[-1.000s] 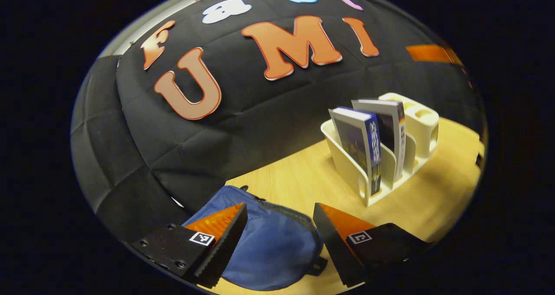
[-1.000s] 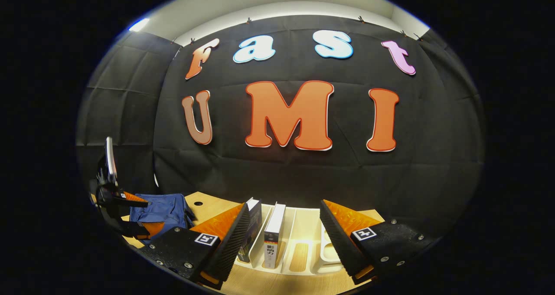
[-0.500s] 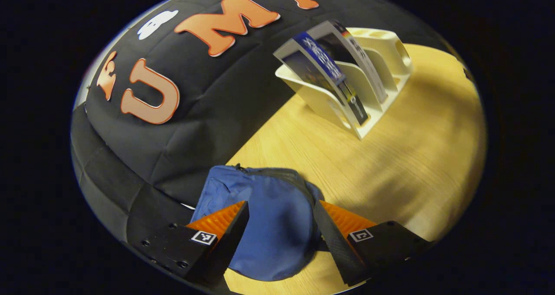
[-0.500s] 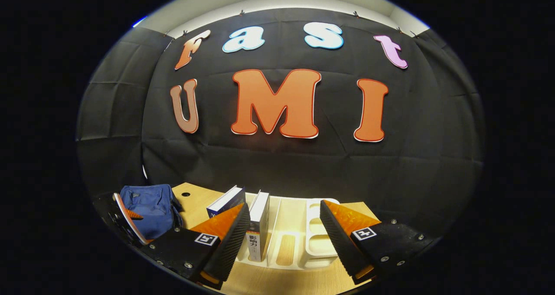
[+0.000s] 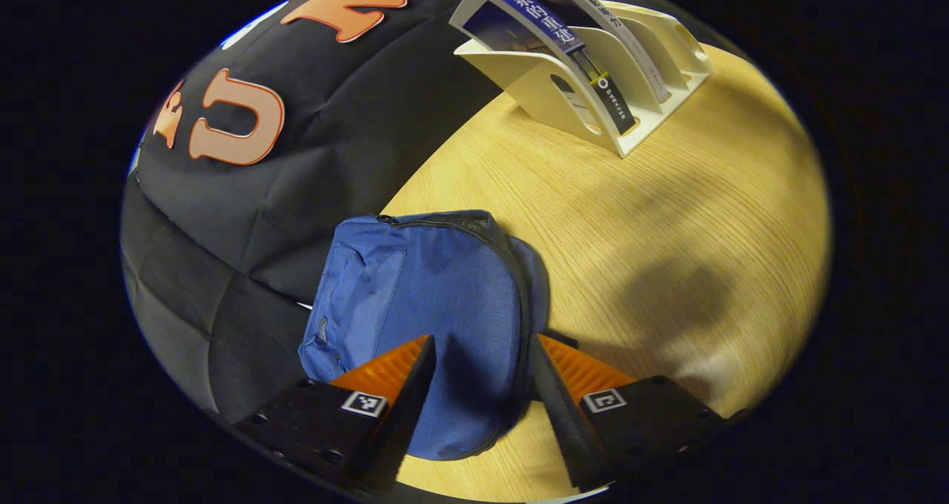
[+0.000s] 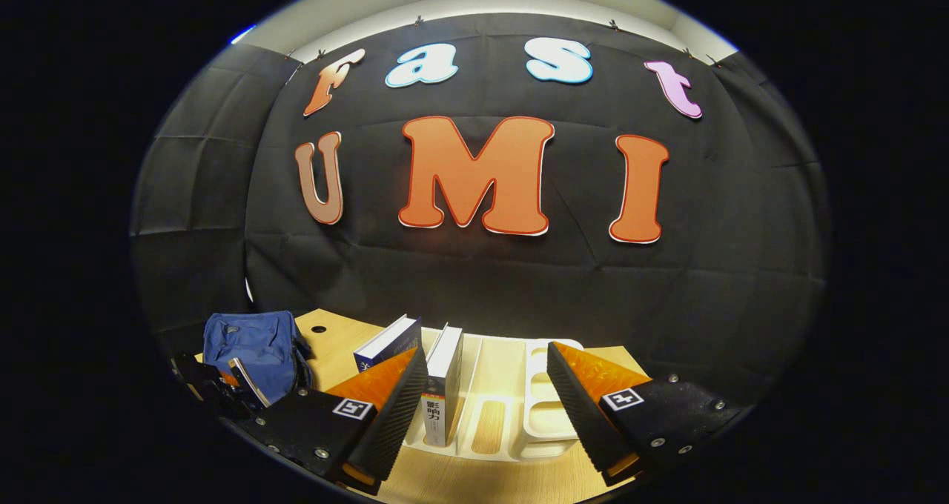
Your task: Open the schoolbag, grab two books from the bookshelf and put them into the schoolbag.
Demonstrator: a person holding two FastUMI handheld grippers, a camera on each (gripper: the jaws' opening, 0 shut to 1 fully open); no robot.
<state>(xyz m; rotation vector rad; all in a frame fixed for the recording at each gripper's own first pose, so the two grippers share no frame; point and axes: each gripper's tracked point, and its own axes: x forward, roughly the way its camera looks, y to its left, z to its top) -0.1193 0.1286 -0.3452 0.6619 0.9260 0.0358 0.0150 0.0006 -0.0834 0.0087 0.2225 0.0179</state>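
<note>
While right gripper (image 6: 485, 408) waits, left gripper (image 5: 478, 408) has dropped over schoolbag (image 5: 430, 296)

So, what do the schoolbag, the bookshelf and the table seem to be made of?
Schoolbag: blue woven cloth, matte; a fine weave and stitched seams show, likely nylon or canvas.
Bookshelf: cream plastic, smooth, with rounded moulded dividers.
Table: light wood or wood-look laminate; grain lines show, but which one is unclear.

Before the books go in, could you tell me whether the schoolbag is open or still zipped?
Shut: the schoolbag lies flat on the table, its zipper line closed along the edge, no opening showing.
</note>
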